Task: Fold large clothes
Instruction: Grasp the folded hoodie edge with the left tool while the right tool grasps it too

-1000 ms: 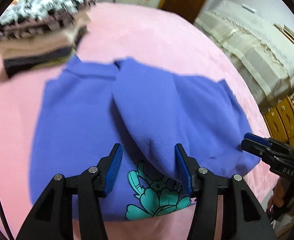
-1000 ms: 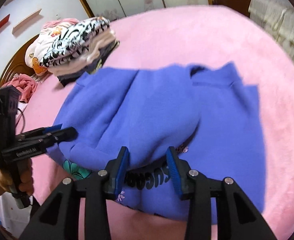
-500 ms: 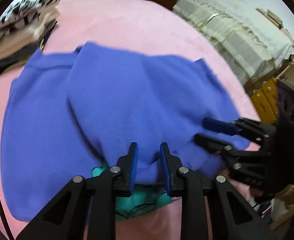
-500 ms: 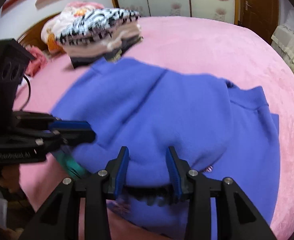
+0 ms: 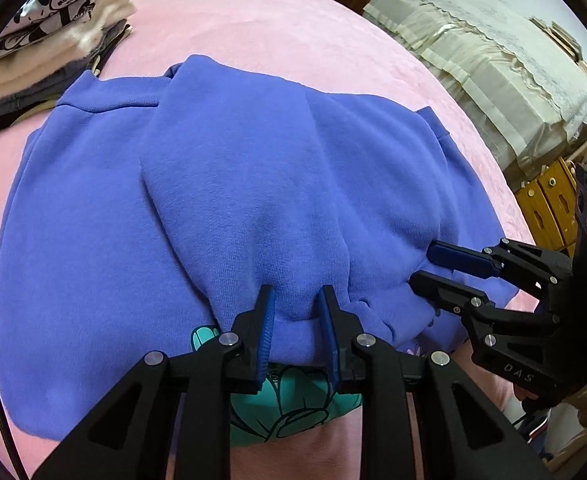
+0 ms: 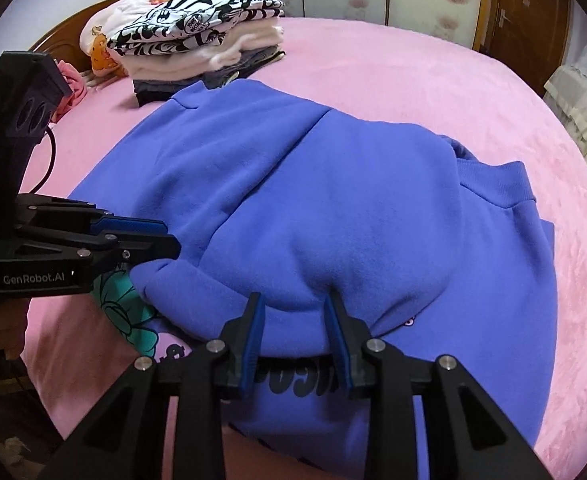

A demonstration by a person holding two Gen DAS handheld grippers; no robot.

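Purple sweatshirt (image 5: 221, 184) is lying across the pink bed (image 5: 277, 28), its folded near edge running left to right. Left tool (image 5: 295, 316) and right tool (image 6: 295, 320) are standing side by side along that edge; jaws having just been closing, both are narrowly pinching its doubled fabric, poised equally near.

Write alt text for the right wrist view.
The right gripper pinches a folded edge of a purple sweatshirt lying on a pink bedspread, its jaws having just been closing. The left gripper grips the same fold at left; a stack of folded clothes sits behind.
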